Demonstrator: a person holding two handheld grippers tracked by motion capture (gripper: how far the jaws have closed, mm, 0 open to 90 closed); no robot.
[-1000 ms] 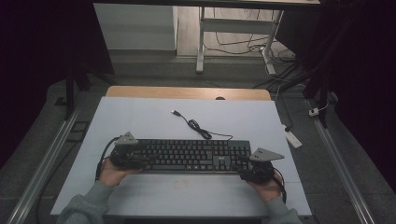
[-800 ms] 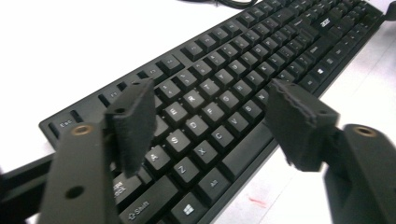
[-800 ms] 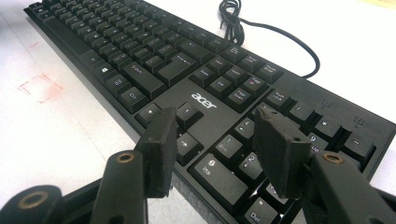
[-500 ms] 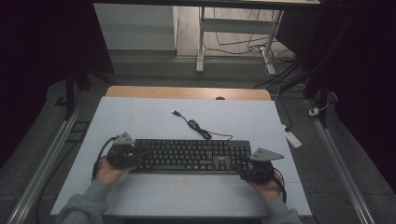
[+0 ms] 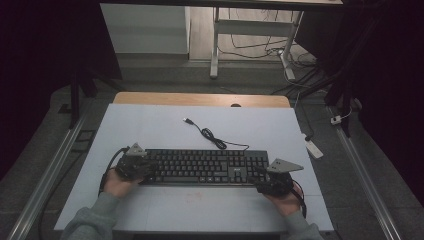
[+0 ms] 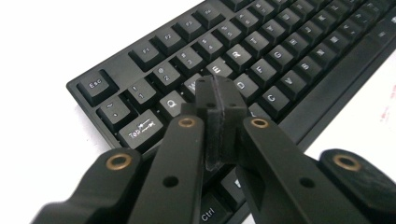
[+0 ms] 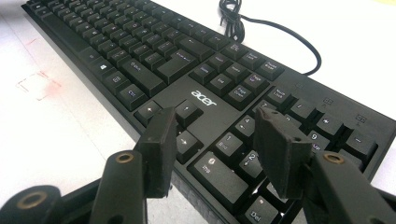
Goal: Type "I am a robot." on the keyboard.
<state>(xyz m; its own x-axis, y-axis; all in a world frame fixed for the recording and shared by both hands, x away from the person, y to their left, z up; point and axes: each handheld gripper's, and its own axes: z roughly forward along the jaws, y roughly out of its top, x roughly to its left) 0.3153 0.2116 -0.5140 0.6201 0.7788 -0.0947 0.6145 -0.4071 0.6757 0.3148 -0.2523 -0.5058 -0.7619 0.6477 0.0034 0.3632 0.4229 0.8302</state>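
A black keyboard [image 5: 200, 167] lies across the near half of the white table, and its cable [image 5: 212, 137] curls away toward the far side. My left gripper [image 5: 146, 168] is over the keyboard's left end. In the left gripper view its jaws [image 6: 217, 95] are pressed together above the letter keys [image 6: 280, 51]; they have just been closing, with nothing between them. My right gripper [image 5: 261, 181] is at the keyboard's right end. In the right gripper view it [image 7: 215, 123] stands open over the arrow and number keys [image 7: 163, 51], with the cable [image 7: 280, 28] beyond.
The white table top [image 5: 150, 130] has a wooden strip [image 5: 200, 99] along its far edge and faint red marks [image 5: 192, 195] near the front. Metal rails run along both sides. A white power strip [image 5: 312, 147] lies on the floor to the right.
The left gripper's jaws have closed over the keyboard's left end, and that hand has shifted only slightly. The right hand and the keyboard have not moved.
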